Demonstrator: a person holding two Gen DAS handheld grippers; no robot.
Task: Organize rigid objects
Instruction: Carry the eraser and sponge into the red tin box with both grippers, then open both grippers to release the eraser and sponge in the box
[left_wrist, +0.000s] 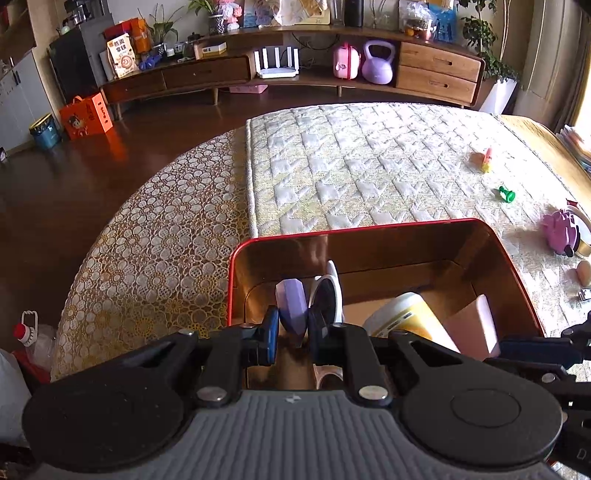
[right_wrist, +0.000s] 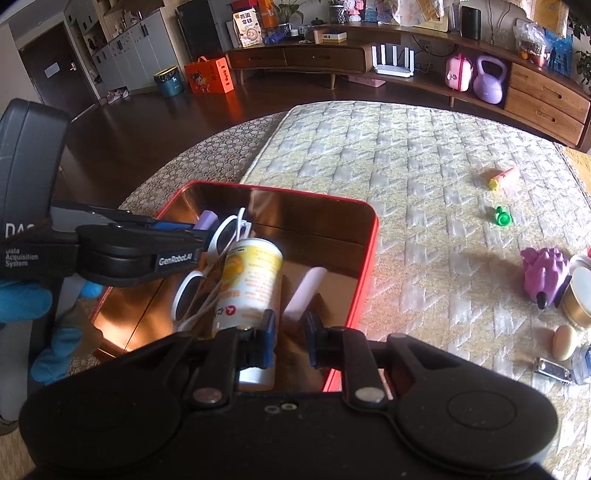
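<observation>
The left gripper (left_wrist: 291, 334) pinches a lilac block (left_wrist: 291, 308) over the red tin (left_wrist: 491, 227) — release comes next — while the right gripper (right_wrist: 290, 338) hangs open, empty.

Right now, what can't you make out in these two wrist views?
- Left gripper on the lavender faceted block: contact unclear, left wrist view.
- White-framed sunglasses: partly hidden by that gripper, right wrist view.
- Yellow-labelled white bottle: base hidden behind right gripper.
- Gold round tin: cut by frame edge.

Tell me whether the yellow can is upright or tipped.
Tipped: the yellow can lies on its side inside the red tin, beside the white sunglasses.
</observation>
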